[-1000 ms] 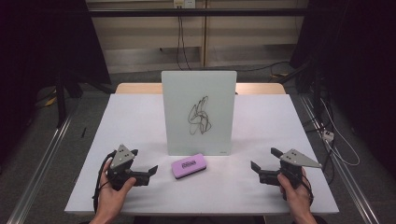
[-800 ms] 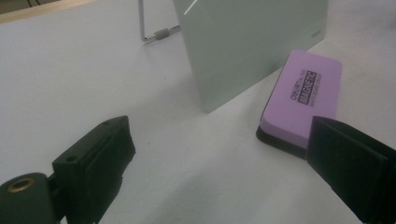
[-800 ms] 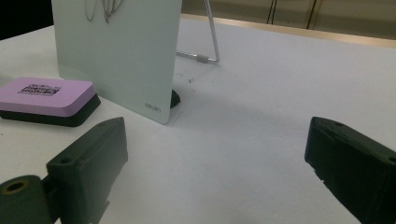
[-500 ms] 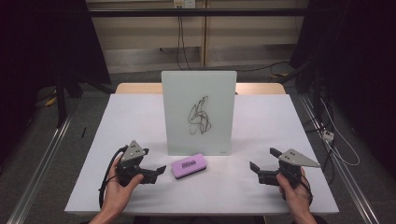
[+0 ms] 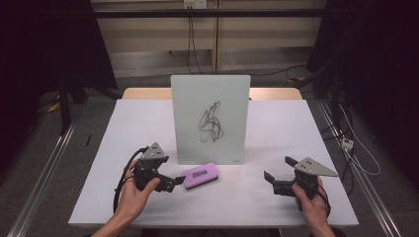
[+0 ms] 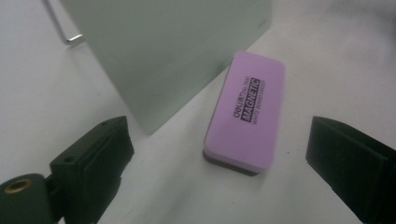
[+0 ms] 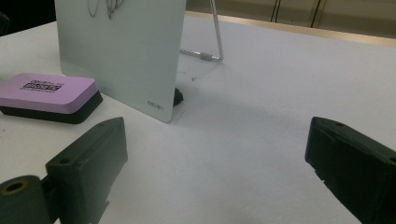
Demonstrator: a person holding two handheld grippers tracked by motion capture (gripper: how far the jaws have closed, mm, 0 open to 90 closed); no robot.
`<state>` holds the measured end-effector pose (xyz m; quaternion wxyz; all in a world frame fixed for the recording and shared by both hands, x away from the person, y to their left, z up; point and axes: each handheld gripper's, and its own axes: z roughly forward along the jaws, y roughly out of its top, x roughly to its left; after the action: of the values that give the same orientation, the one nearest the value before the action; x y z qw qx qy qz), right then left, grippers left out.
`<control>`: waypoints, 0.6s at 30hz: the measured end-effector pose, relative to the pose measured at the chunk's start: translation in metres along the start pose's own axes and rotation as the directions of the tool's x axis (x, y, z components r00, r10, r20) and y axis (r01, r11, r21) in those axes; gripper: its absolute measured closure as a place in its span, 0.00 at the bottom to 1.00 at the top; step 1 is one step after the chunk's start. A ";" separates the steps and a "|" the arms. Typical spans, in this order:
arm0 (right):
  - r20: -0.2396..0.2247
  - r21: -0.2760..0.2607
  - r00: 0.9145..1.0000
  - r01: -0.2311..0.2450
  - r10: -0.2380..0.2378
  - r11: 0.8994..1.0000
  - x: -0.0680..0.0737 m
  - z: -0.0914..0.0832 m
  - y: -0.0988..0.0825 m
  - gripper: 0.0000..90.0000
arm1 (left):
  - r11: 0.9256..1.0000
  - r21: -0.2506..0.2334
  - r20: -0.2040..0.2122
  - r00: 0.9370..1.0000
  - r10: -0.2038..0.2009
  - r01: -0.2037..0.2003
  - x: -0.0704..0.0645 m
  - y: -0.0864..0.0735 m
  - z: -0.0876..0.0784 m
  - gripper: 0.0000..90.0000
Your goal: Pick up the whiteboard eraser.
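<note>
A purple whiteboard eraser (image 5: 199, 175) lies flat on the white table (image 5: 281, 128), just in front of a small upright whiteboard (image 5: 210, 118) that bears a black scribble. My left gripper (image 5: 174, 181) is open right beside the eraser's left end. In the left gripper view the eraser (image 6: 245, 116) lies just ahead of the wide jaws, nothing is pinched, and the jaws have just been opening a little. My right gripper (image 5: 278, 169) rests open at the right front of the table. In the right gripper view, the eraser (image 7: 46, 93) and the board (image 7: 121, 46) are off to the left.
A wire stand (image 7: 215, 32) props the board from behind. The table's front edge runs just below both hands. Dark floor, rails and cables surround the table.
My left gripper has moved right and a little up, toward the eraser's left end. The right gripper, the eraser and the board have stayed put.
</note>
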<state>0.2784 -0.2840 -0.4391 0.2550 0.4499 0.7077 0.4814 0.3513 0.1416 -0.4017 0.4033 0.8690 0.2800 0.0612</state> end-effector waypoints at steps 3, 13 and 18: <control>-0.001 0.004 1.000 0.006 -0.006 1.000 0.000 0.001 0.000 0.06 | 1.000 0.021 0.021 1.000 0.009 -0.010 -0.001 0.007 0.008 0.09; -0.001 0.008 1.000 0.006 -0.006 1.000 0.000 0.001 0.000 0.06 | 0.992 0.102 0.012 0.997 0.075 -0.075 -0.008 0.021 0.028 0.11; 0.004 0.017 1.000 0.012 -0.012 1.000 0.001 0.003 0.000 0.07 | 0.990 0.105 0.031 0.996 0.089 -0.092 -0.014 0.026 0.034 0.11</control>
<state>0.2805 -0.2813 -0.4401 0.2556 0.4487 0.7140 0.4728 0.3623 0.0978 -0.4037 0.3571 0.9017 0.2380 0.0532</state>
